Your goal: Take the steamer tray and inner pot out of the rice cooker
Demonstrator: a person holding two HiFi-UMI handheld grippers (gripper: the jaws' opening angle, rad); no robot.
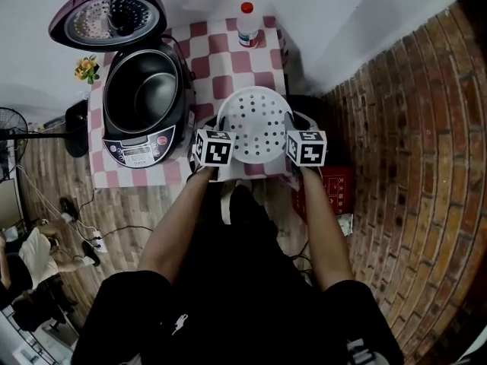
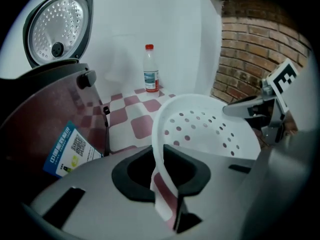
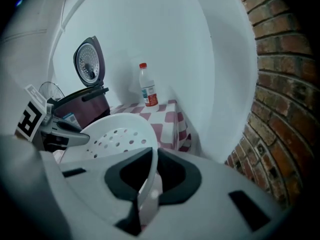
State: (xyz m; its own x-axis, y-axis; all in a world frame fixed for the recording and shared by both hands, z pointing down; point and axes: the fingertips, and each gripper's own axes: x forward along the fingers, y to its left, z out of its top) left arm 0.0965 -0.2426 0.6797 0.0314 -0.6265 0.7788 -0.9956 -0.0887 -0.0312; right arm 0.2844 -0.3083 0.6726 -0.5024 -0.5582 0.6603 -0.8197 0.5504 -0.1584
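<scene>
The white perforated steamer tray hangs between my two grippers, low over the checked tablecloth to the right of the cooker. My left gripper is shut on the tray's left rim. At the opposite side my right gripper is shut on its right rim. The purple rice cooker stands at the table's left with its lid swung up. Its dark inner pot sits inside, visible from above.
A clear bottle with a red cap stands at the table's far edge. The brick wall runs close along the right. A small pot of yellow flowers sits beside the cooker. A fan and cables lie on the floor at left.
</scene>
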